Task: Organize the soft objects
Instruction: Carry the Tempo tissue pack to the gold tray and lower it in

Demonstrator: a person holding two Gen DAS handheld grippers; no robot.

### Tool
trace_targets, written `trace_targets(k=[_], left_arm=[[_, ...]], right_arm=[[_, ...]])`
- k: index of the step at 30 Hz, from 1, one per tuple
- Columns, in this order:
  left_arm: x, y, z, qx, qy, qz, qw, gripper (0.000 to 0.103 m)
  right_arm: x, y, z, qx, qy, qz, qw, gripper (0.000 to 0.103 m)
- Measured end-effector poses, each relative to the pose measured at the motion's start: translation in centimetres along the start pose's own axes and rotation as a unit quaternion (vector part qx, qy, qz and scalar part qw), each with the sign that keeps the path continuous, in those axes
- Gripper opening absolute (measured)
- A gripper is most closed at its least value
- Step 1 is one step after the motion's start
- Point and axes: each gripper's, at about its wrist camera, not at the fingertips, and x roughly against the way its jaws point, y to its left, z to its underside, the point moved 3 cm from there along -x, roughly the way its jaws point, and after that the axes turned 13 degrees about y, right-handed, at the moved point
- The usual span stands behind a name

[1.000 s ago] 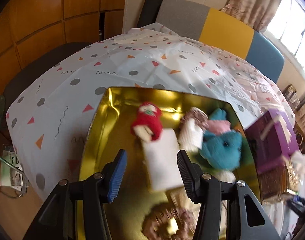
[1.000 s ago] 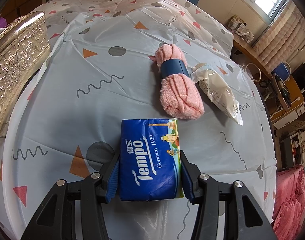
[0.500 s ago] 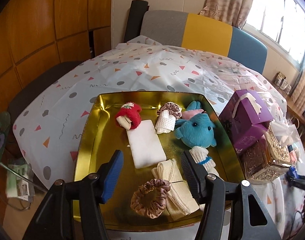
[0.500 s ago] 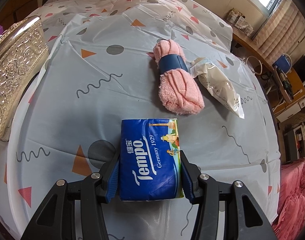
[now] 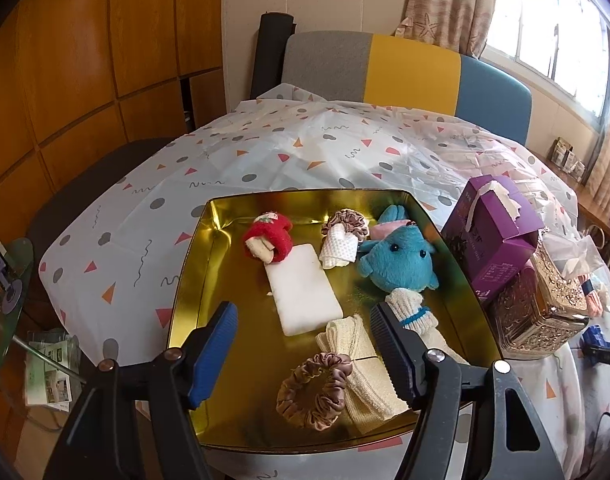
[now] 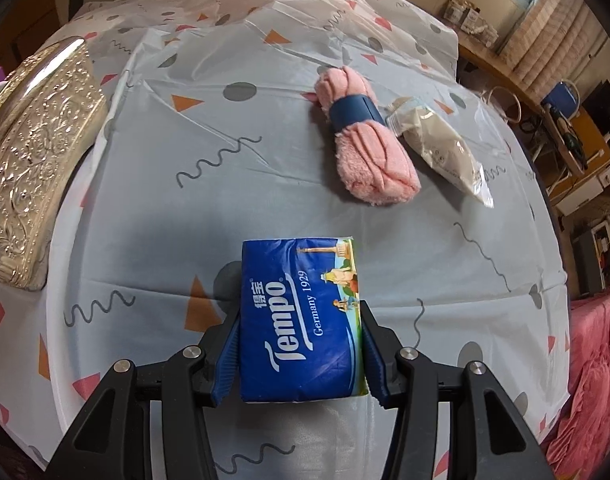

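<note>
In the left wrist view my left gripper (image 5: 305, 320) is open and empty, held above the near part of a gold tray (image 5: 193, 256). The tray holds a white pad (image 5: 303, 288), a red roll (image 5: 270, 236), a blue plush (image 5: 397, 260), a cream cloth (image 5: 361, 356), a brown scrunchie (image 5: 313, 390) and other small soft items. In the right wrist view my right gripper (image 6: 301, 332) is shut on a blue Tempo tissue pack (image 6: 301, 316) above the tablecloth. A pink rolled towel (image 6: 365, 152) with a blue band and a beige packet (image 6: 441, 148) lie beyond it.
A purple tissue box (image 5: 493, 236) and an embossed gold box (image 5: 541, 312) stand right of the tray; the gold box also shows at the left of the right wrist view (image 6: 33, 152). A grey, yellow and blue chair (image 5: 405, 72) stands behind the table.
My left gripper has pulled back and up from the tray, so the whole tray now shows. My right gripper has drawn back a little with the tissue pack in it.
</note>
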Motion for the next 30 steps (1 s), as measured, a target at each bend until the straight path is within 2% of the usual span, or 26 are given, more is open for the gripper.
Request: trace_targets(k=[3,6,8,13,16,19,24,28,30], left_arm=[[-0.1,0.5,0.1,0.007,0.003,0.004,1.0000,0.070],[-0.2,0.7,0.2,0.008,0.001,-0.005,1.0000,0.077],[-0.2,0.8,0.4,0.007,-0.001,-0.006,1.0000,0.078],[-0.5,1.3,0.5,0.013,0.004,-0.008,0.9999,0.078],[-0.5,1.6,0.5,0.016,0.003,-0.012,0.9998,0.078],[-0.4,2.1,0.5,0.025,0.003,-0.010,0.9996,0.078],[-0.2,3.4,0.3,0.044,-0.005,-0.019,0.9988,0.078],[0.2,5.0,0.1,0.064,-0.011,-0.029,0.9975,0.078],[0.4,5.5,0.2,0.066,-0.014,-0.035,0.9971,0.078]], right_arm=[[0.8,-0.5,-0.4,-0.023,-0.023,-0.002,0.999,0.052],[2.1,-1.4,-0.7,-0.059,-0.045,-0.014,0.997,0.052],[3.4,-1.8,-0.8,-0.077,-0.062,-0.026,0.995,0.052],[8.2,-1.5,-1.0,-0.095,-0.123,-0.062,0.986,0.052],[12.3,-0.1,-1.4,-0.074,-0.171,-0.089,0.978,0.052],[16.6,2.7,-1.4,-0.031,-0.219,-0.116,0.968,0.052],[22.3,11.0,-1.2,0.089,-0.269,-0.158,0.946,0.052],[23.8,19.2,-0.8,0.185,-0.258,-0.204,0.926,0.052],[22.9,23.1,-1.1,0.220,-0.232,-0.222,0.921,0.052]])
